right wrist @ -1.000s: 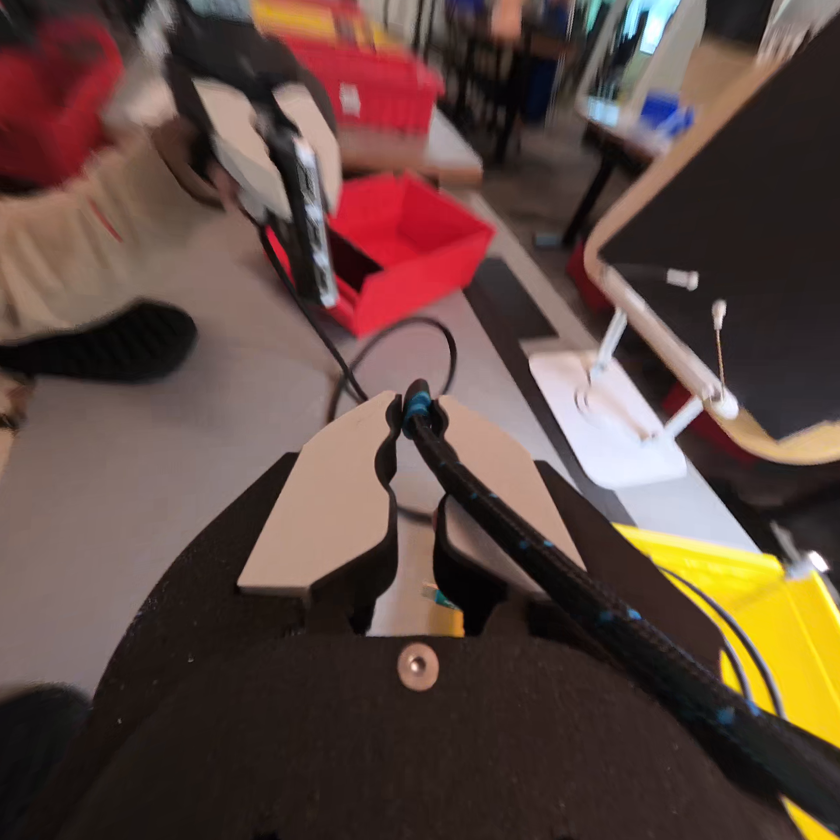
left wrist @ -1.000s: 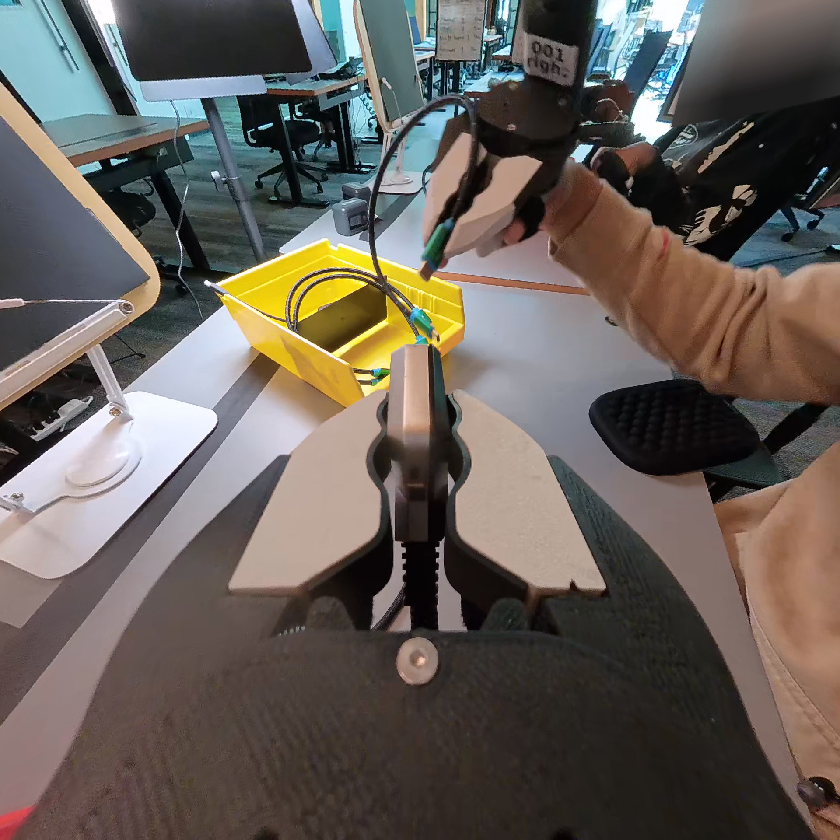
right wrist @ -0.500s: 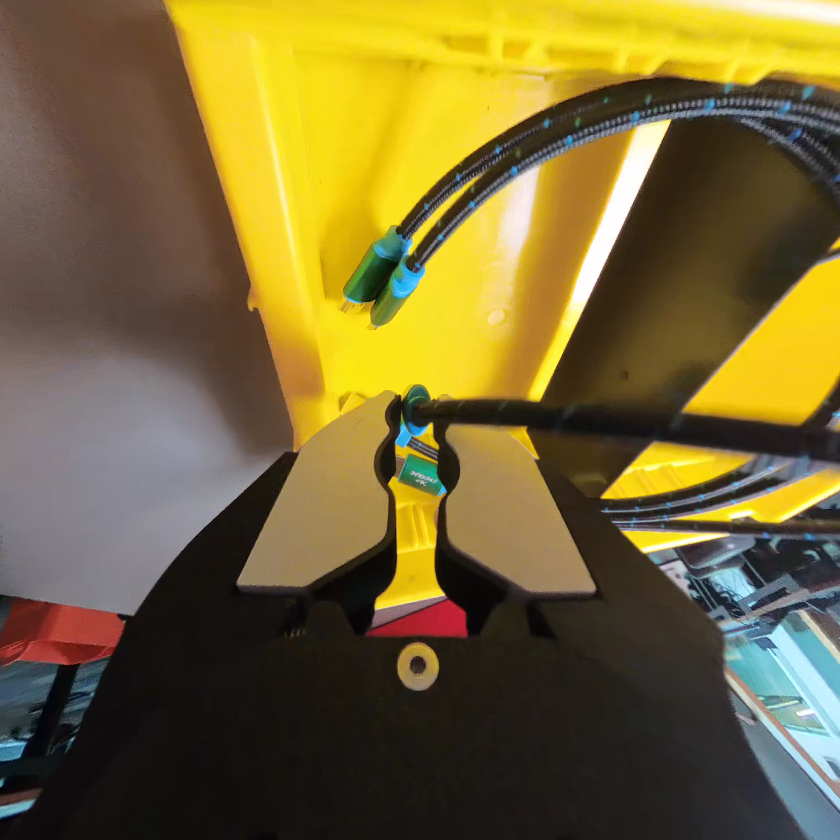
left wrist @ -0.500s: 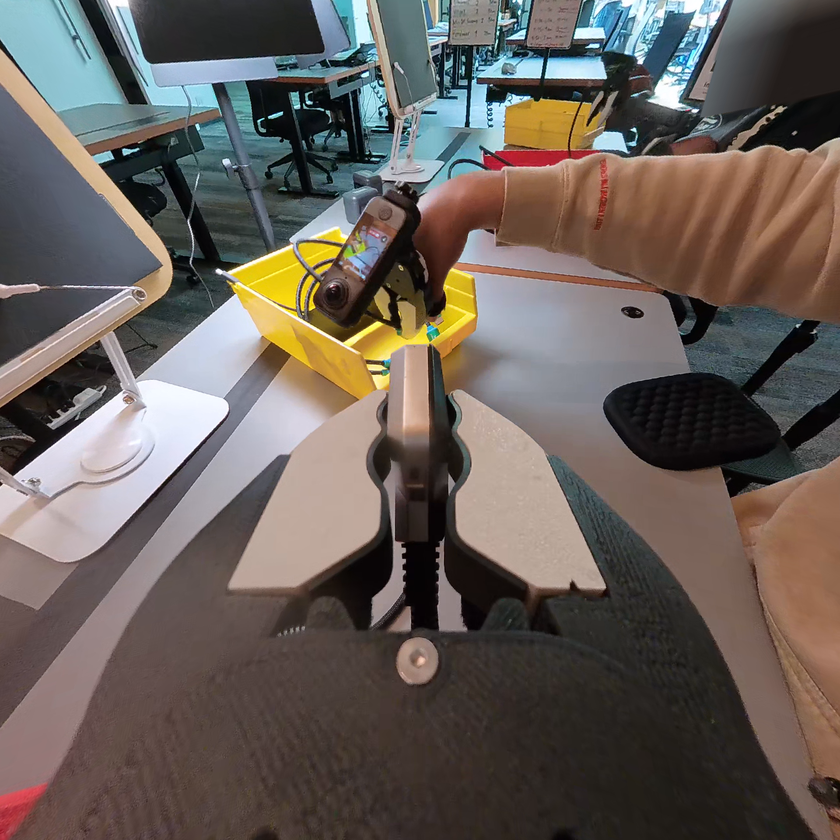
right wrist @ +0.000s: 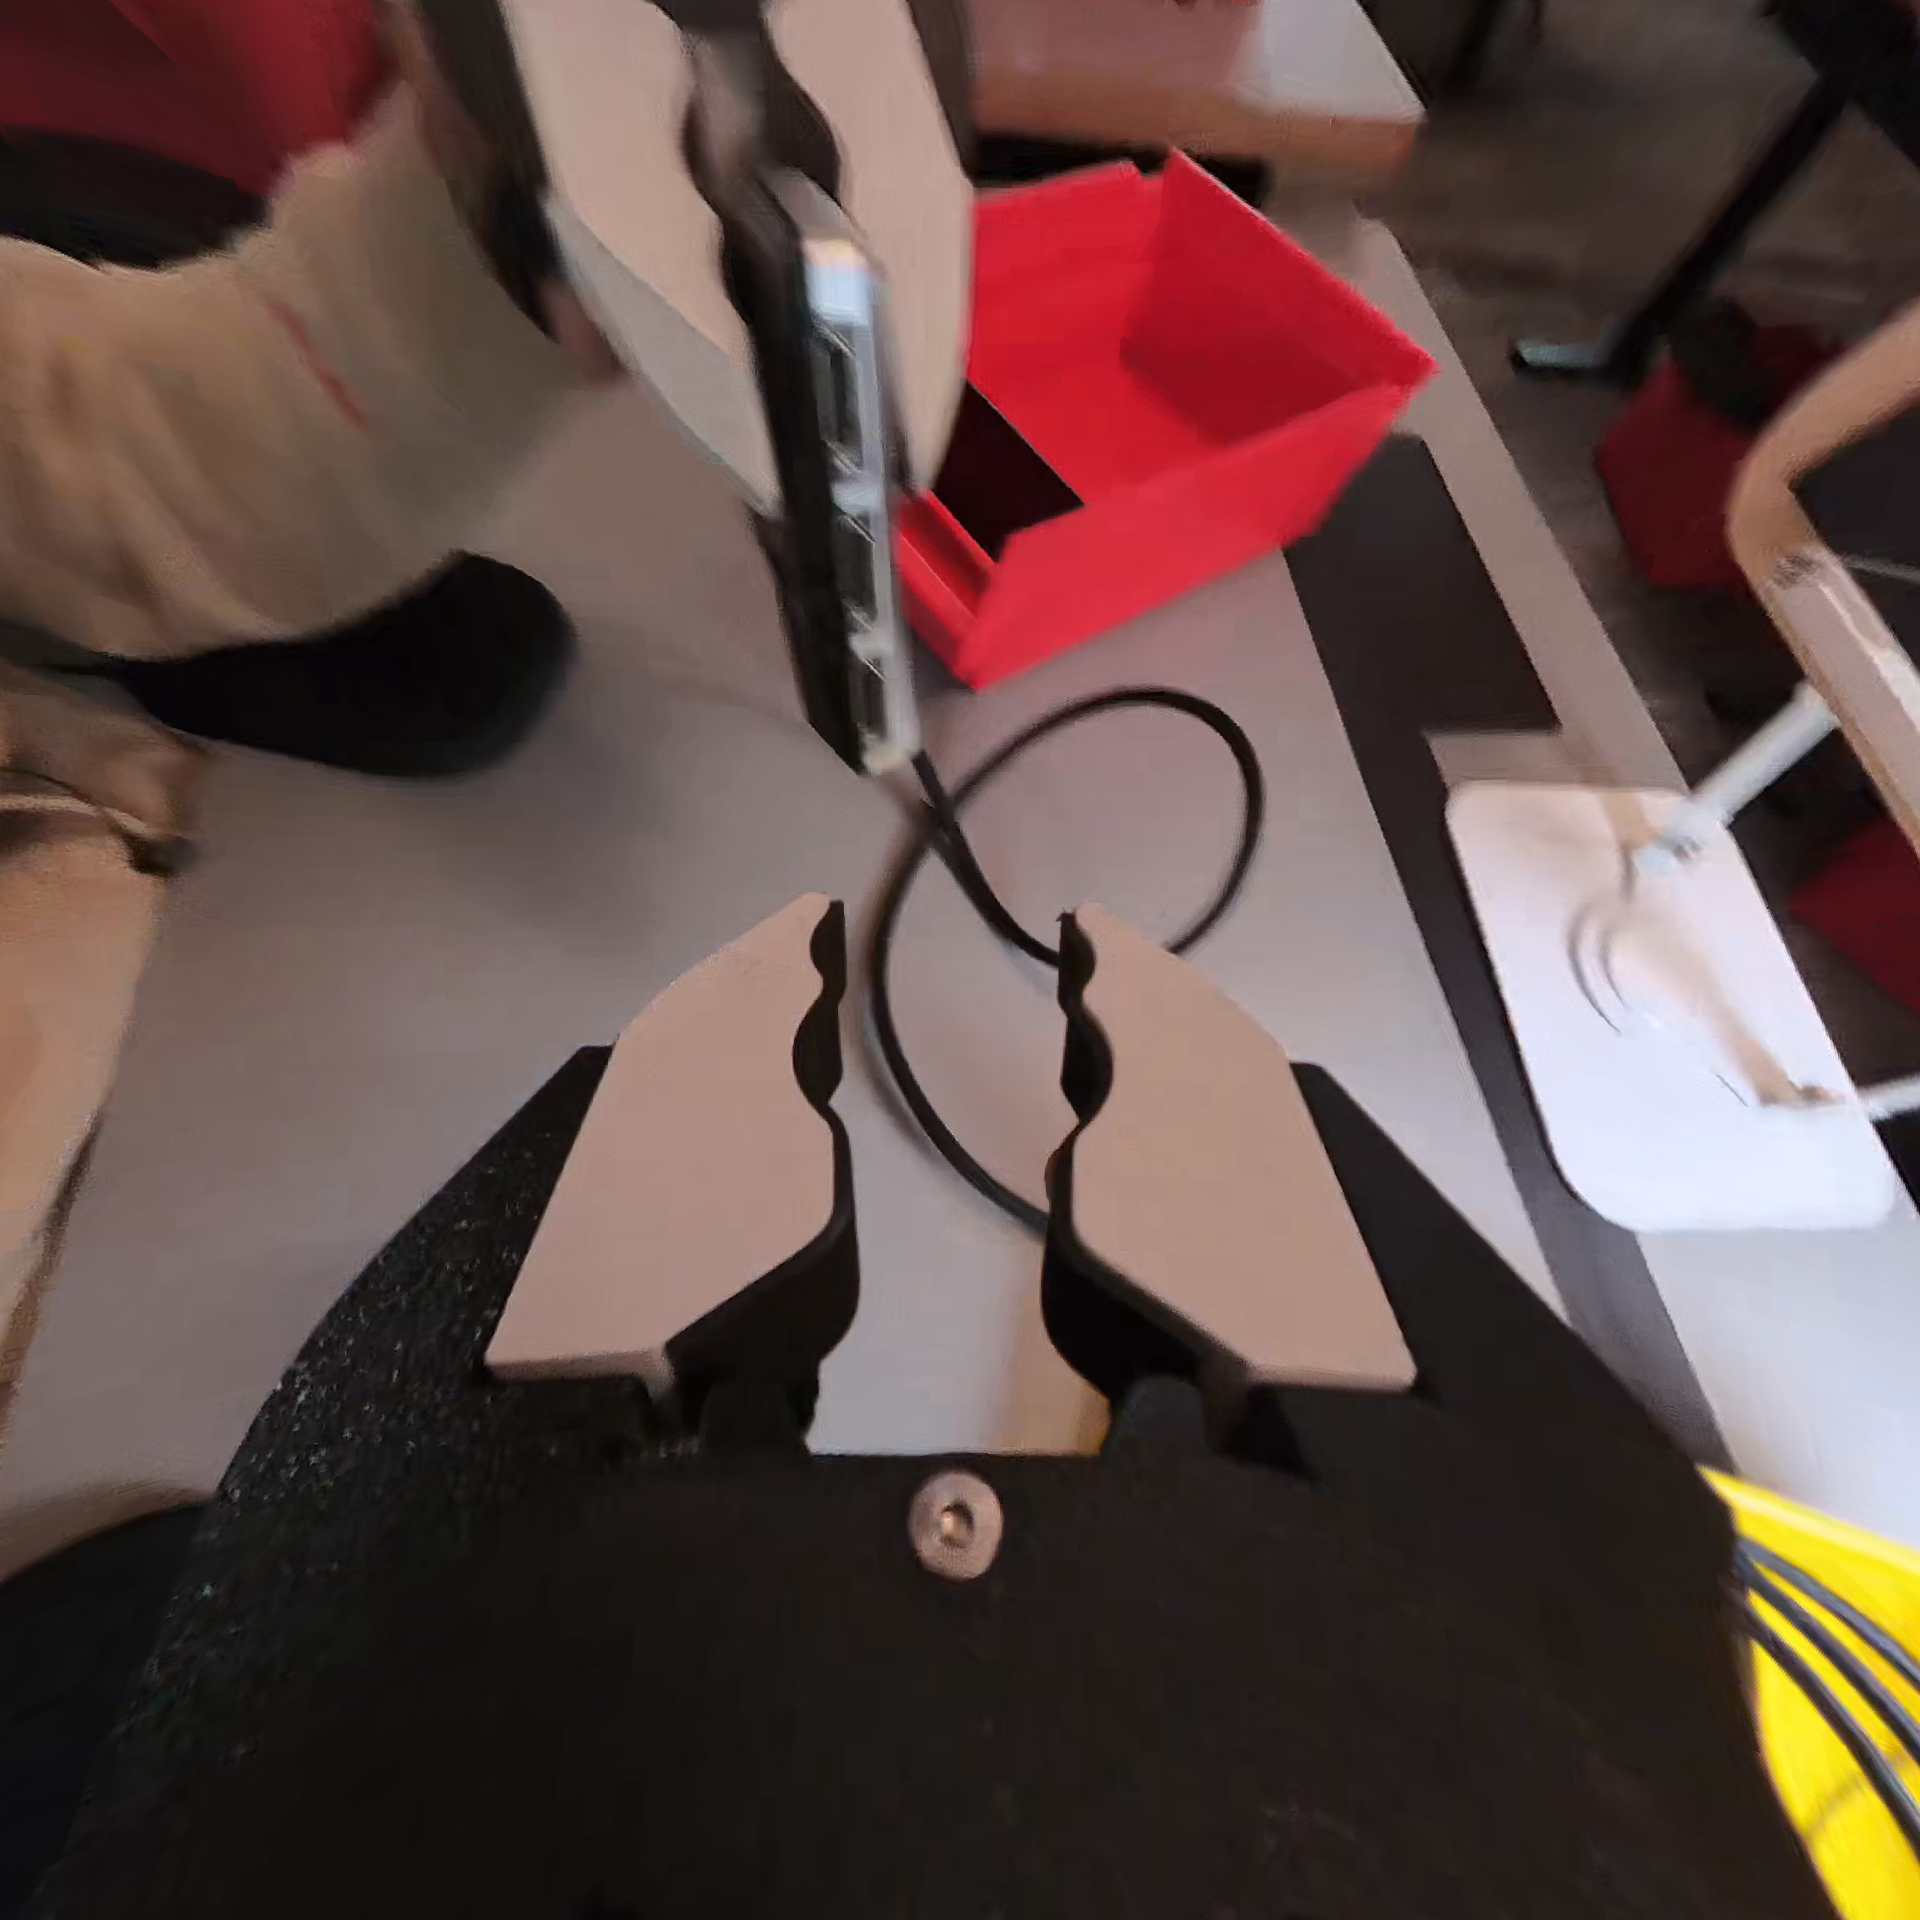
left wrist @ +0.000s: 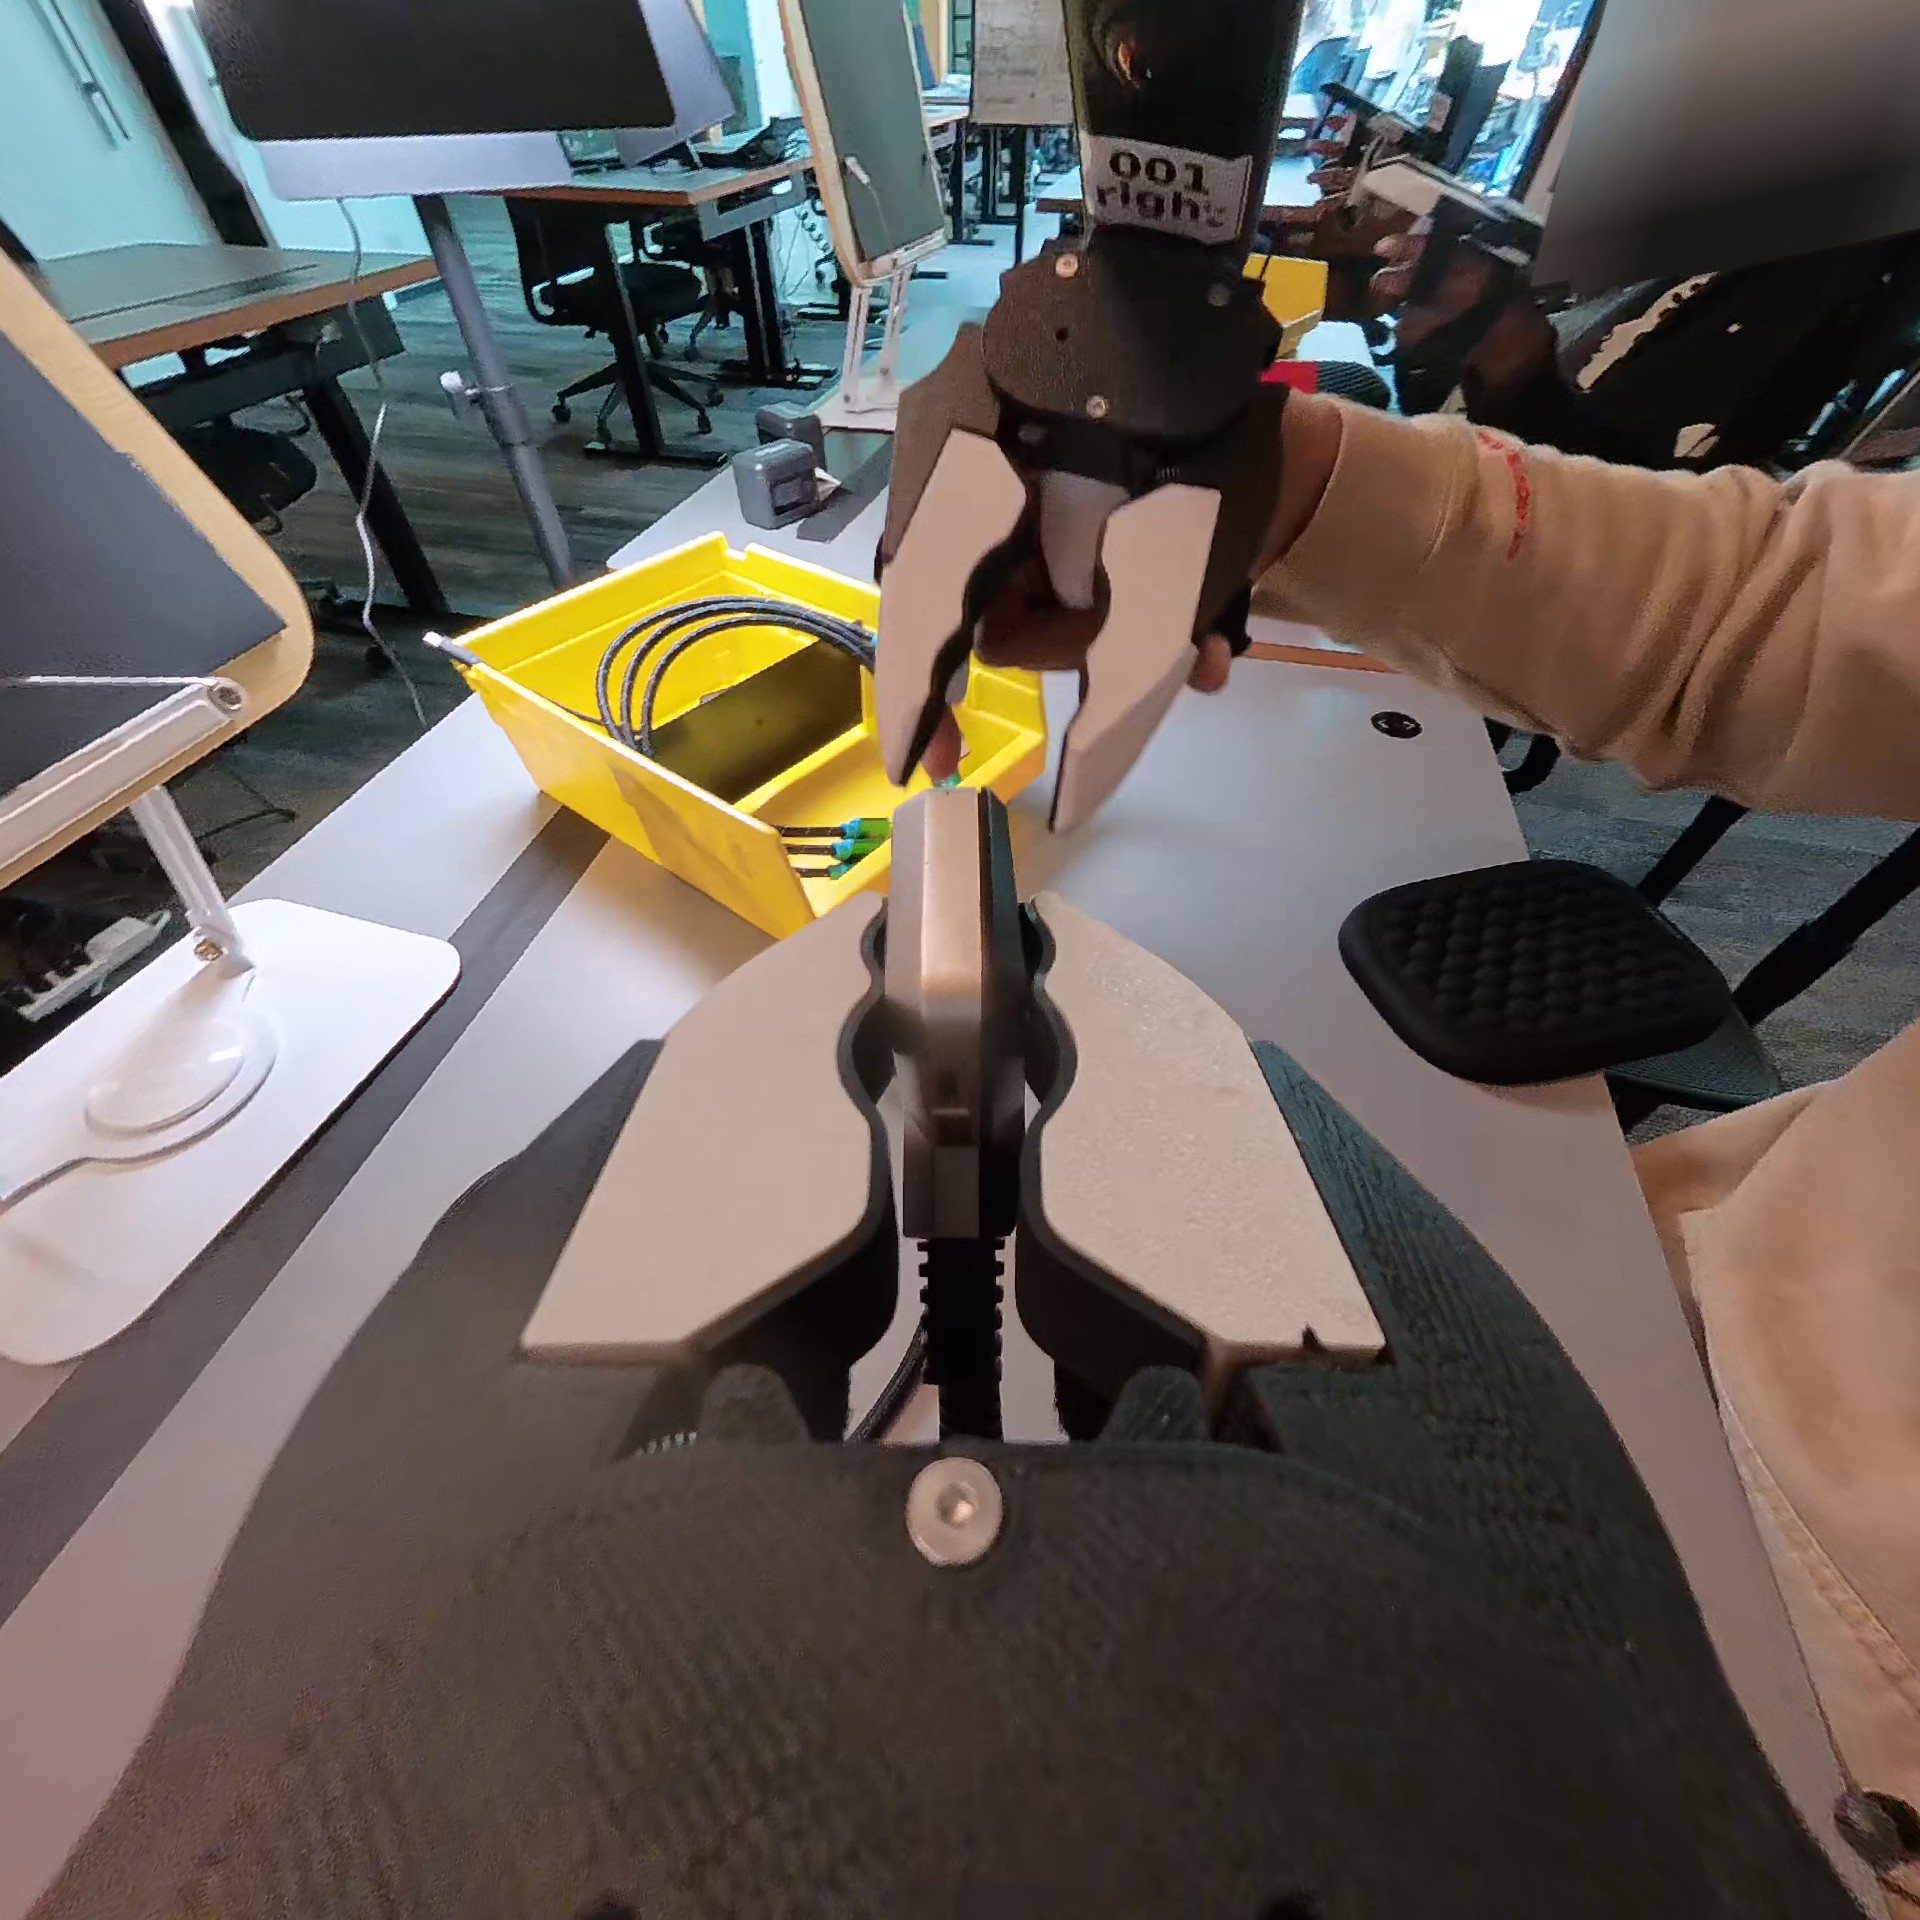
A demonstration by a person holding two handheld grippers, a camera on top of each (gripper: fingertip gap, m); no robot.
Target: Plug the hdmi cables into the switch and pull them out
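Switch [left wrist: 943,997] isn't the biggest item, so first the grey desk [left wrist: 1299,831], running from 6 to 12 o'clock in the left wrist view. On it at 11 o'clock sits a yellow bin [left wrist: 665,821] w/ braided black hdmi cables [left wrist: 665,665] coiled inside, green plugs [left wrist: 862,844] lying at its near open end, just beside the switch tip. A red bin [right wrist: 1195,416] sits at 1 o'clock in the right wrist view, near the desk's far edge. White monitor base [left wrist: 156,1101] at 9 o'clock, black armrest pad [left wrist: 1527,966] at 3 o'clock.

Left gripper [left wrist: 951,935]: tongs pinching the switch, a slim grey-silver bar held on edge, pointing away twd 12 o'clock. In the right wrist view the switch [right wrist: 847,499] shows a row of ports facing the camera; its thin black lead [right wrist: 1143,831] loops on the desk below.

Right gripper [right wrist: 945,920]: tongs spread apart, nothing between them. Seen from the left wrist view, the right gripper [left wrist: 987,790] points down, hanging just past the switch tip over the bin's near corner.
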